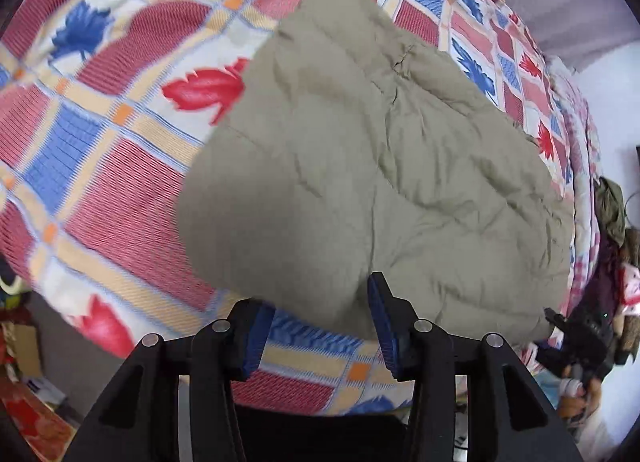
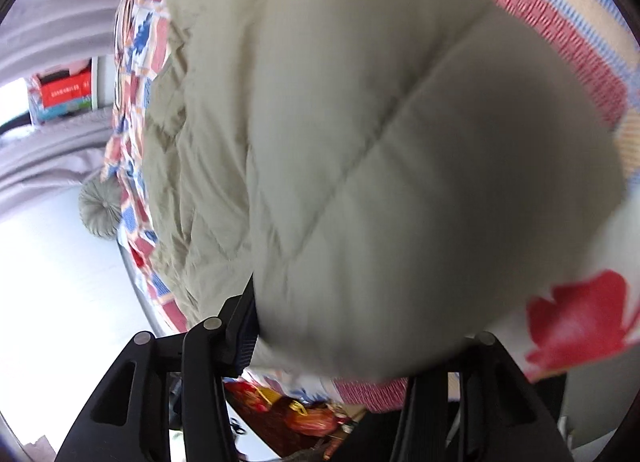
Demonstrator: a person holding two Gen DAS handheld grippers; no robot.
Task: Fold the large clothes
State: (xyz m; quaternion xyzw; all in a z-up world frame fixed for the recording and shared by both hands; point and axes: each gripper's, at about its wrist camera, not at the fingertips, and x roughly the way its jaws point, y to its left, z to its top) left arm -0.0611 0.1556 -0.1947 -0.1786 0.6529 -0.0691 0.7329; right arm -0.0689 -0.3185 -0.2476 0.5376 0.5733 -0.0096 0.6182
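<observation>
Lying between both jaws: jacket (image 1: 360, 165)

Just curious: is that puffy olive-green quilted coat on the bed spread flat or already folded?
Partly folded, it seems: the puffy olive-green quilted coat lies bunched on the patterned bedspread, one thick layer doubled over near the right gripper. How many folds, cannot tell.

Right wrist view: puffy quilted olive-khaki jacket (image 2: 360, 141) smeared by motion blur, its top cut off by the frame edge. It hides the right finger of the right tool (image 2: 332, 346), so the jaw gap cannot be read; only the left blue pad (image 2: 245, 346) shows.

Left wrist view: patchwork bedspread with red and blue leaves (image 1: 100, 109) is blurred at left and runs out of frame. The jacket (image 1: 380, 165) covers the bedspread beneath it. Dark clutter at the right rim (image 1: 612, 246) is too small to identify.
</observation>
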